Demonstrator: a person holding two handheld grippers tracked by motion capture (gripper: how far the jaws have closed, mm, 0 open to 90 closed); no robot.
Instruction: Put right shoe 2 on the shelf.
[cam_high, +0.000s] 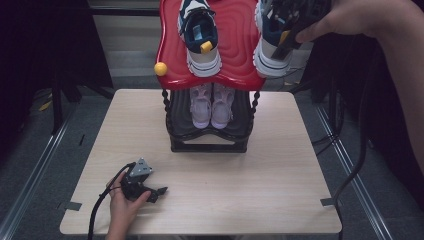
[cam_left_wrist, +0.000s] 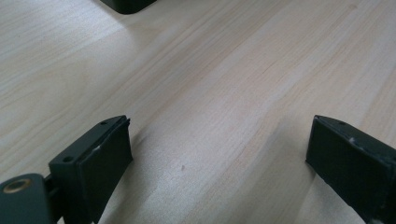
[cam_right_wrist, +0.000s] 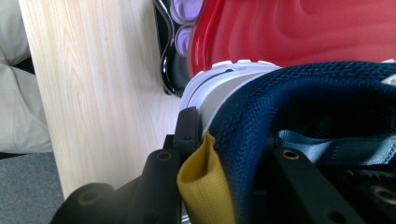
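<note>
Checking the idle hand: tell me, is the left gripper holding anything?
No, the left gripper has its jaws apart over the bare table.

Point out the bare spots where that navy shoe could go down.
Free: the wooden table in front of the rack, right of the left tool, and strips either side of the rack. Crowded: red top shelf holds the other navy shoe; lower shelf holds pink shoes.

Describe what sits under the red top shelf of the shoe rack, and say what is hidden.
Under the red top shelf, a pair of pale pink shoes stands on the black lower shelf, toes toward the camera. Their heel ends and the back of that shelf are covered by the red shelf.
</note>
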